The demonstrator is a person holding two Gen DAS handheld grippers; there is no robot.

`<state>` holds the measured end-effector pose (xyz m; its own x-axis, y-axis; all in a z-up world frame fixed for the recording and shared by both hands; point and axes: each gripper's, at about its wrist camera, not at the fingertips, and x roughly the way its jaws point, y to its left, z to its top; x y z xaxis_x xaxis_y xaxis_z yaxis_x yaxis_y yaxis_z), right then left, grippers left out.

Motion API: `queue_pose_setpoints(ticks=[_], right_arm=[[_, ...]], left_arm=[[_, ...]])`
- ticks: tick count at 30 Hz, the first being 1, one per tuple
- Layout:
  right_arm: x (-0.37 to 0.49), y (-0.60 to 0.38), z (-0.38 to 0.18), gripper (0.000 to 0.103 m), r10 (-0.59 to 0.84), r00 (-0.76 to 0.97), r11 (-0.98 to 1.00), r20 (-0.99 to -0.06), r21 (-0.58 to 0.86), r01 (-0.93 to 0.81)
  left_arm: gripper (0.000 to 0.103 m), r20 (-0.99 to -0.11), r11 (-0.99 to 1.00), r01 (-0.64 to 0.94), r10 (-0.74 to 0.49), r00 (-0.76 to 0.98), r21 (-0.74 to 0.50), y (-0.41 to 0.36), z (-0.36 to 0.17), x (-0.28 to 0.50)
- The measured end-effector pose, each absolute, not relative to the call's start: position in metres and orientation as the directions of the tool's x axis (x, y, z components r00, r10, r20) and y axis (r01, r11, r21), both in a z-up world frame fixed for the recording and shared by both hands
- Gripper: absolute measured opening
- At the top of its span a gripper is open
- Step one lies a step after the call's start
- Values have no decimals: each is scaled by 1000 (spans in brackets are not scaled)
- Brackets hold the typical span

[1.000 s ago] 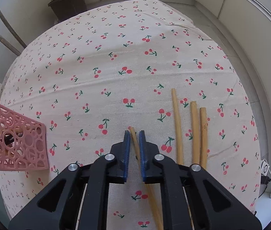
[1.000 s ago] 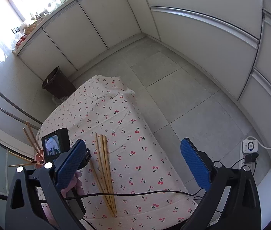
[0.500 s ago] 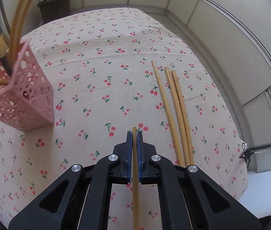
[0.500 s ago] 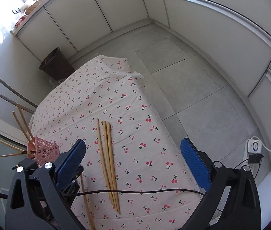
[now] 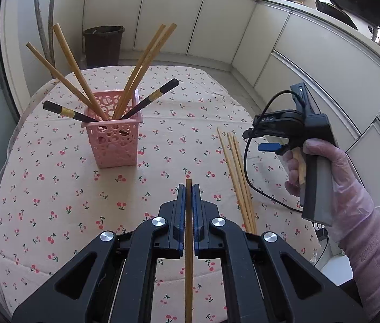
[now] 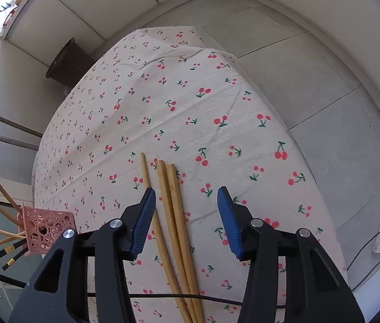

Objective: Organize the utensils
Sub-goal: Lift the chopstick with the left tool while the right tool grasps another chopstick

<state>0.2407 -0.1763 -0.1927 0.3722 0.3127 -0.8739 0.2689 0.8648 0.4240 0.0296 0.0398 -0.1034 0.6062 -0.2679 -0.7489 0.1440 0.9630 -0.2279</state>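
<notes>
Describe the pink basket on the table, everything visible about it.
The pink basket is a small square holder that looks like plastic, its walls pierced with round cut-outs. It stands upright on the cherry-print tablecloth, left of the three loose chopsticks. Inside it, four plain wooden chopsticks and two black ones with gold bands lean outward over the rim. Neither gripper touches it; the right wrist view catches it at the left edge.

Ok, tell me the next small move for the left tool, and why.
Probably carry the chopstick forward and left until it is over the pink basket. The left tool is shut on it, the basket already holds other chopsticks, and three more lie on the cloth.
</notes>
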Motion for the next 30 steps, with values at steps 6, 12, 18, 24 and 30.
queue_pose_setpoints(ticks=[6, 12, 18, 24, 30], right_arm=[[250, -161, -199, 35, 273, 364, 893, -891, 375, 249], [255, -151, -210, 24, 211, 353, 927, -912, 301, 223], [258, -143, -210, 20, 171, 357, 947, -918, 253, 197], [250, -148, -208, 8, 194, 385, 934, -902, 290, 208], [220, -156, -157, 8, 227, 535, 927, -814, 348, 137]], left_arm=[[4, -734, 957, 168, -291, 613, -238, 43, -93, 26], [4, -726, 953, 173, -301, 618, -247, 48, -89, 23], [4, -722, 955, 162, -295, 626, -249, 53, -88, 23], [4, -706, 955, 181, -297, 643, -236, 50, -80, 18], [4, -684, 954, 187, -298, 666, -233, 52, -69, 12]])
